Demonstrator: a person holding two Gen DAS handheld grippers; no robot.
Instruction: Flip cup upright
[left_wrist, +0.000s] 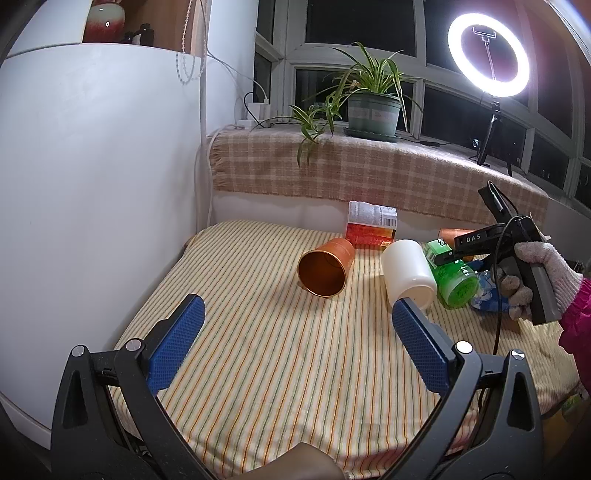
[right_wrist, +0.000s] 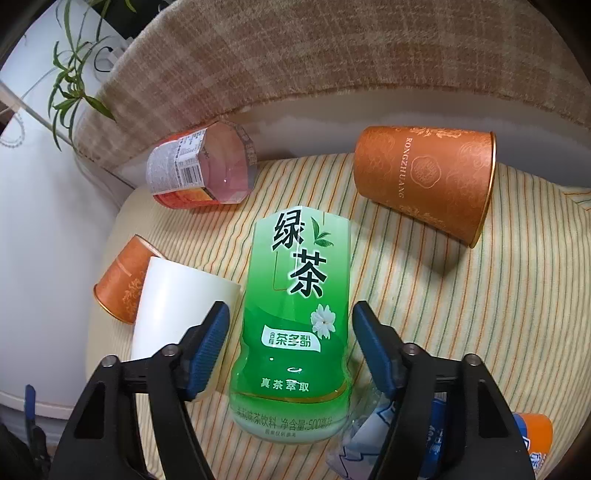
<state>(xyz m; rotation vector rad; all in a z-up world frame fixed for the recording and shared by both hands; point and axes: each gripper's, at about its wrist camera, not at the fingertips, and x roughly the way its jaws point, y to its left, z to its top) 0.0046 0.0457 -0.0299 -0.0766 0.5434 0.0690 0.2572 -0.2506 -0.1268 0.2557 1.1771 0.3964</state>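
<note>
Several cups lie on their sides on the striped cloth (left_wrist: 258, 350). In the right wrist view a green tea-labelled cup (right_wrist: 295, 314) lies between the blue pads of my right gripper (right_wrist: 291, 332), which is open and straddles it with narrow gaps. A white cup (right_wrist: 177, 306) lies just left of it, and an orange cup (right_wrist: 122, 284) lies beyond that. In the left wrist view my left gripper (left_wrist: 299, 328) is open and holds nothing, a short way in front of the orange cup (left_wrist: 325, 267) and the white cup (left_wrist: 408, 273). A gloved hand holds the right gripper (left_wrist: 448, 254) over the green cup (left_wrist: 456, 282).
A second orange cup (right_wrist: 424, 181) and a red-labelled clear cup (right_wrist: 199, 166) lie at the back near the plaid-covered ledge (left_wrist: 369, 166). A blue packet (right_wrist: 369, 435) sits by the right finger. A white rounded wall (left_wrist: 92, 184) bounds the left; a potted plant (left_wrist: 373, 110) and ring light (left_wrist: 487, 55) stand behind.
</note>
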